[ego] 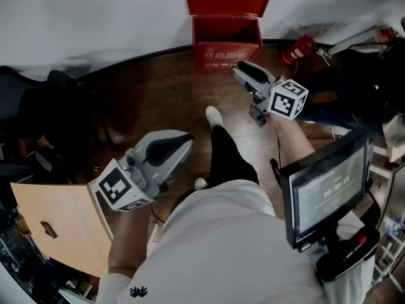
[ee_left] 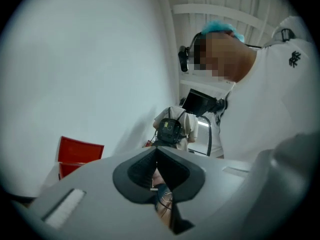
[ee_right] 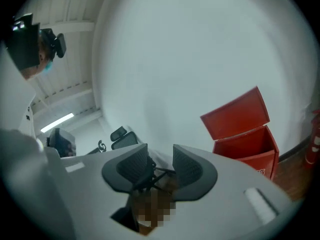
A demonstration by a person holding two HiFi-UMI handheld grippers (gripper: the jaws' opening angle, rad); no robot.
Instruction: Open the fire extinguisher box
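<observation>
Fire extinguisher box (ego: 226, 43) stands on the wooden floor (ego: 158, 94) against the white wall (ego: 95, 18). Its lid (ego: 228, 2) is raised upright, so the box is open. I can't tell what's inside. A red fire extinguisher (ego: 297, 49) lies on the floor just right of the box.

My right gripper (ego: 242, 69) hovers near the box, in front of it and slightly right. Its jaws point toward the box, narrowly apart, with nothing between them. My left gripper (ego: 183, 142) is well back from the box, off to its front-left. Its jaws are closed together and empty.

A white shoe (ego: 214, 116) rests on the floor in front of the box, between the two grippers. A mounted screen (ego: 329, 185) sits well in front of the box to the right. A pale wooden board (ego: 57, 227) sits well in front to the left.
</observation>
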